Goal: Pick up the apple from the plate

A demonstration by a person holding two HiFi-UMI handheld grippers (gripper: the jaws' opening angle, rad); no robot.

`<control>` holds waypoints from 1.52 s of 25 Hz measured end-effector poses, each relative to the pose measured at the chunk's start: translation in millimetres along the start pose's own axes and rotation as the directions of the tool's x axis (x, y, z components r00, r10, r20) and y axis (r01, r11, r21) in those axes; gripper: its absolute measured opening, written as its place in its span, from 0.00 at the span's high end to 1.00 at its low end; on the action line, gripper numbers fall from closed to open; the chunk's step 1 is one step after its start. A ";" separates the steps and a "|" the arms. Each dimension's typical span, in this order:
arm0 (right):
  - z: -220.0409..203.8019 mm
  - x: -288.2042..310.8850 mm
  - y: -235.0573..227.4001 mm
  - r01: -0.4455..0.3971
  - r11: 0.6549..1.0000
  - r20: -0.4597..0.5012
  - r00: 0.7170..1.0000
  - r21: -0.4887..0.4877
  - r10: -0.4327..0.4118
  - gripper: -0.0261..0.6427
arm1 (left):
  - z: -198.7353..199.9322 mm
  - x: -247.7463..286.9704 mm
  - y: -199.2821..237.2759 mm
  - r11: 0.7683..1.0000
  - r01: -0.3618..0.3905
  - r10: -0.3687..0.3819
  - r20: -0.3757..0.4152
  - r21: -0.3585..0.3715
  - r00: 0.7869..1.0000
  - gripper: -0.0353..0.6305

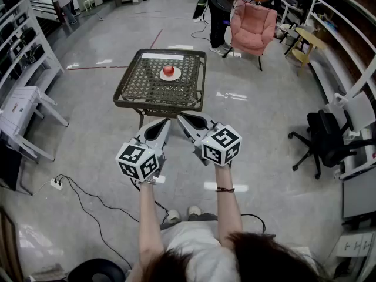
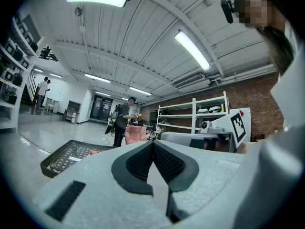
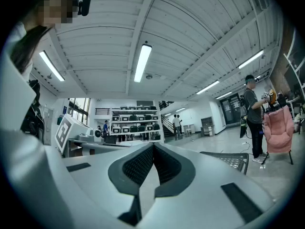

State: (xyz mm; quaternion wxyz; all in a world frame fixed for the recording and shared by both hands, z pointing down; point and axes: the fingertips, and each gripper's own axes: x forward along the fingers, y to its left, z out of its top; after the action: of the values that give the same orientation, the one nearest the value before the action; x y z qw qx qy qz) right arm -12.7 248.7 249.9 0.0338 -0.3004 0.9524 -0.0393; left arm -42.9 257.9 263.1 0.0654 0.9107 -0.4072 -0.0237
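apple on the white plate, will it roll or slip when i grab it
The apple looks round and smooth, so it will probably roll if nudged off-centre. Its plate looks light and may slide on the mesh table if pushed. The apple is likely firm enough for a steady squeeze.

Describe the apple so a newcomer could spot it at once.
A dark mesh table stands on the open grey floor. A white plate lies on it, with the apple on the plate. It is the only red, round thing there.
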 end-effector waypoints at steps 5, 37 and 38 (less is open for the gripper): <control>-3.2 -1.2 -6.3 -0.008 1.000 -0.008 1.000 0.002 0.008 0.95 | -5.5 7.6 -0.2 1.000 -0.003 0.003 -0.012 -0.007 1.000 0.93; -15.3 2.2 -39.5 -0.031 0.998 -0.017 0.999 0.048 0.032 0.95 | -20.2 25.5 16.0 0.996 -0.069 0.067 -0.029 -0.056 0.997 0.93; -16.9 6.0 -40.0 -0.031 0.998 -0.018 0.999 0.049 0.032 0.95 | -21.3 25.8 20.1 0.996 -0.070 0.068 -0.033 -0.056 0.997 0.93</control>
State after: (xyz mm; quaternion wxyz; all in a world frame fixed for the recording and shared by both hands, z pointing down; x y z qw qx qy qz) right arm 3.7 213.5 270.3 0.0326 -0.2840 0.9561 -0.0650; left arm -38.5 227.6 287.2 0.0986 0.8941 -0.4365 -0.0190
